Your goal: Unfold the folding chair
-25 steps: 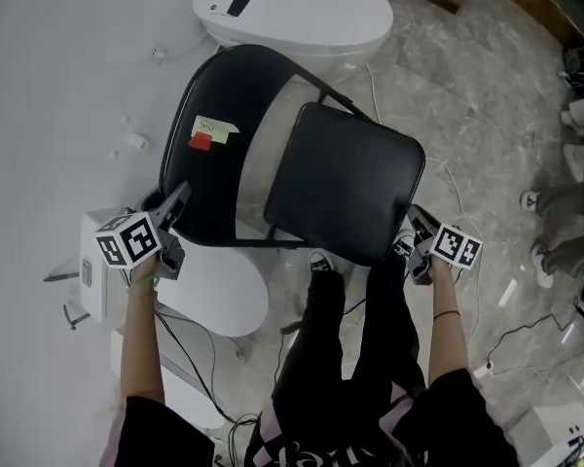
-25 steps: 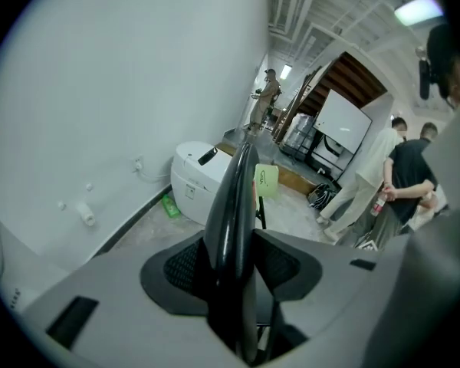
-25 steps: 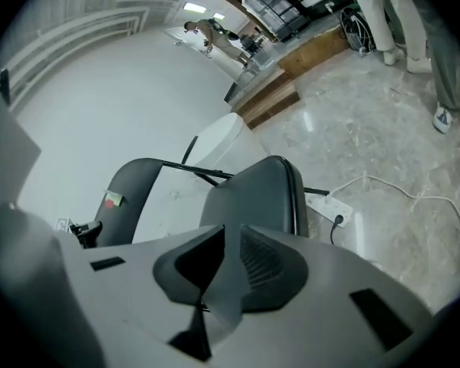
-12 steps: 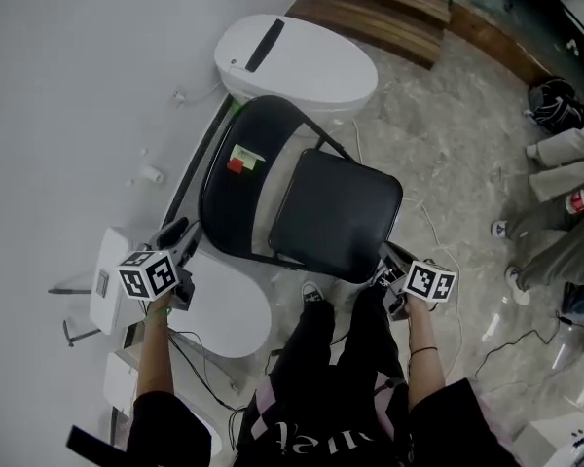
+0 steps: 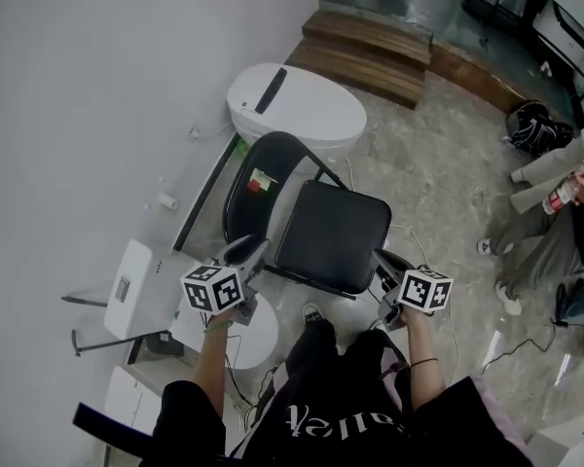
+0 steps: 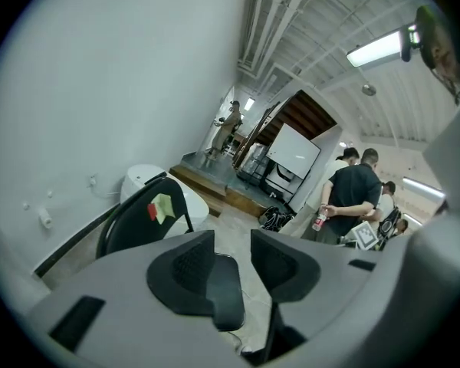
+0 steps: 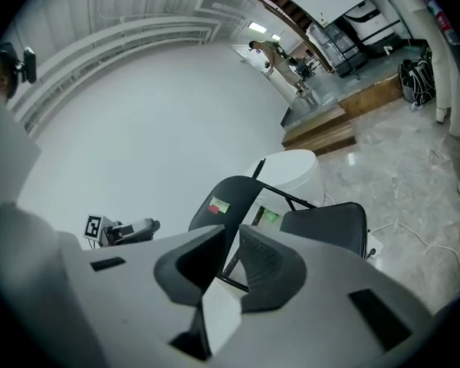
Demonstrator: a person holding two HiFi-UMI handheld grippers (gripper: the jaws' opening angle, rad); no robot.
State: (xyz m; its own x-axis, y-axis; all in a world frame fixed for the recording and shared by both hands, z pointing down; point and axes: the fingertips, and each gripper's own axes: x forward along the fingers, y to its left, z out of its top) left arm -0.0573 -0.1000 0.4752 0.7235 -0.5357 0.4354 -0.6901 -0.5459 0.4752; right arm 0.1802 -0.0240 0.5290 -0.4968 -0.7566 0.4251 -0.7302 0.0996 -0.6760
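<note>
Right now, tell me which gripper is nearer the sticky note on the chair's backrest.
Left. The left gripper is beside the backrest carrying the sticky note; the right gripper is across the seat.

Looks along the left gripper [image 6: 231, 244], jaws apart, just been closing somewhat, nothing gripped, onto the folding chair [image 6: 138, 225], backrest bearing what may be paper notes [image 6: 160, 206].

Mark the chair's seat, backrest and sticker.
seat [image 5: 333, 236], head view, middle of the black cushion.
backrest [image 5: 241, 209], head view, black pad lower left of the sticker.
sticker [image 5: 263, 181], head view, its middle.
</note>
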